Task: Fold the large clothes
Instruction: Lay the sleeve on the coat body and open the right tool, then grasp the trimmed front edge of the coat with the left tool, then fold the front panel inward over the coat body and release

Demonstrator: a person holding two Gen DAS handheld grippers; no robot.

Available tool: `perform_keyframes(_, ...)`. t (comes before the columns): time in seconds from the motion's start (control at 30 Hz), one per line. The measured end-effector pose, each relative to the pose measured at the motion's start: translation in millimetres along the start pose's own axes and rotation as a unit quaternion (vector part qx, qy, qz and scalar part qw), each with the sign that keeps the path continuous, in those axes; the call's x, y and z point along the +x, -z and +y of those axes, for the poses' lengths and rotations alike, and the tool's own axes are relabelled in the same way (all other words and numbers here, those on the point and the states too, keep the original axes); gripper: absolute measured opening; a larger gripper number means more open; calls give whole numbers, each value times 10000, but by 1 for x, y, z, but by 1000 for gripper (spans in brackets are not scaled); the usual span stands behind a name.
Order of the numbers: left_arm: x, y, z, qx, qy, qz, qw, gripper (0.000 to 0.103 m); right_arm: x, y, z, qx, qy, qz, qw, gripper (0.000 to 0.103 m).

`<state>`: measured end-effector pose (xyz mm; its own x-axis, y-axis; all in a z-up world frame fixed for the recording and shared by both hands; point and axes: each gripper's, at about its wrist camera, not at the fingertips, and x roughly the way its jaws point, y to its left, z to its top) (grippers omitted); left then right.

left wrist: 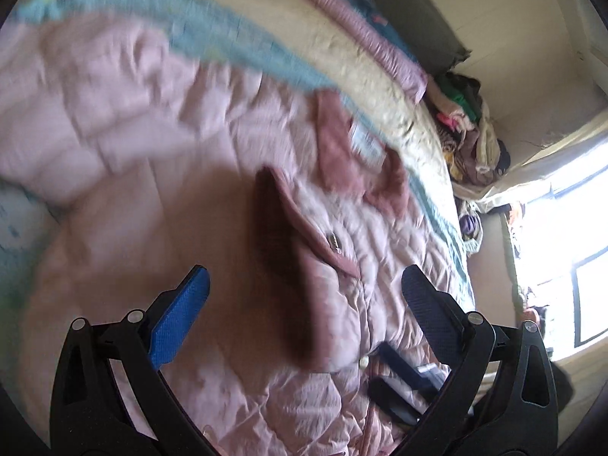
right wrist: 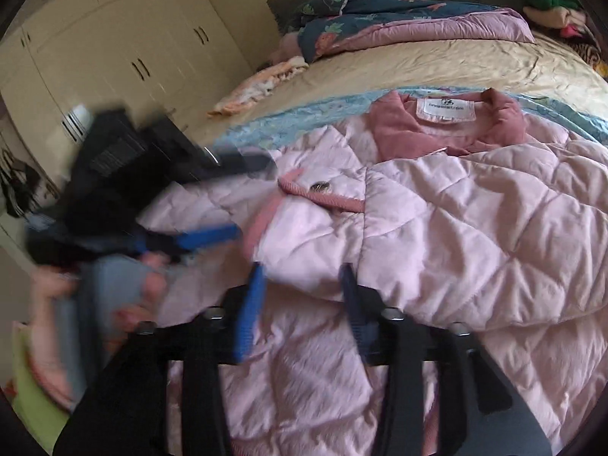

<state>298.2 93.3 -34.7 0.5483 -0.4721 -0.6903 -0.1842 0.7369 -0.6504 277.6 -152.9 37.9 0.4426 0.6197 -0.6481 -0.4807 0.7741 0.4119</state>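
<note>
A pale pink quilted jacket [right wrist: 475,228] lies spread on the bed, its darker pink collar [right wrist: 395,133] and white label [right wrist: 444,108] facing up. One front panel is folded over the body, near a metal button [right wrist: 321,187]. My right gripper [right wrist: 304,285] is open low over the jacket, with the fold's edge just ahead of its tips and no pad pressing on it. My left gripper [left wrist: 304,292] is open wide above the jacket [left wrist: 171,121] with nothing between its fingers. In the right wrist view, blurred, the left gripper [right wrist: 252,197] is at the left, held by a hand [right wrist: 148,288].
Under the jacket lie a light blue blanket [right wrist: 304,121] and a beige sheet [right wrist: 418,68]. A dark floral and pink quilt [right wrist: 399,22] is bunched at the head of the bed. A clothes pile [left wrist: 467,133] sits at the far corner, cream wardrobes [right wrist: 125,49] stand to the left, and there is a bright window [left wrist: 577,247].
</note>
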Motion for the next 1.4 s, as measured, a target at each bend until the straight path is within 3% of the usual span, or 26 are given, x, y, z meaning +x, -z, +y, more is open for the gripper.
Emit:
perform_keyframes(0.13,23,10,8,-189,77,289,9994,94,-32,0,-15,24,288,-183,9994,52)
perform_keyframes(0.27,29,15,-2,138,-120,204,9996,90,-61,2,-47,201,760,-321,9964,54)
perform_keyframes(0.3,29,16,-6,242,-93,153,9995,71,-69,4,-56,301,824,-363,9955,54)
perform_keyframes(0.33,30,16,-9,314,-69,160,9994,46,-74,5,-64,379,863,-397,9948,54)
perform_keyframes(0.4,34,19,-17,552,-242,150,9981,39,-86,10,-78,535,962,-493,9927,54)
perform_keyframes(0.47,35,21,-24,864,-332,63,9957,27,-100,15,-94,708,1083,-610,9897,54)
perform_keyframes(0.5,33,22,-29,1027,-421,-9,9938,12,-105,17,-101,797,1116,-652,9884,54)
perform_keyframes(0.53,31,22,-32,1136,-473,-101,9923,10,-109,19,-107,863,1146,-672,9874,54)
perform_keyframes(0.87,-31,-20,-57,1552,-506,-1109,9803,7,-136,4,-142,1133,1493,-902,9781,54)
perform_keyframes(1.13,13,-17,-19,1569,-1242,-698,9773,8,-99,-21,-159,1051,1741,-492,9779,56)
perform_keyframes(1.4,28,-7,4,1473,-1350,-545,9783,11,-54,-13,-202,1419,2108,352,9665,56)
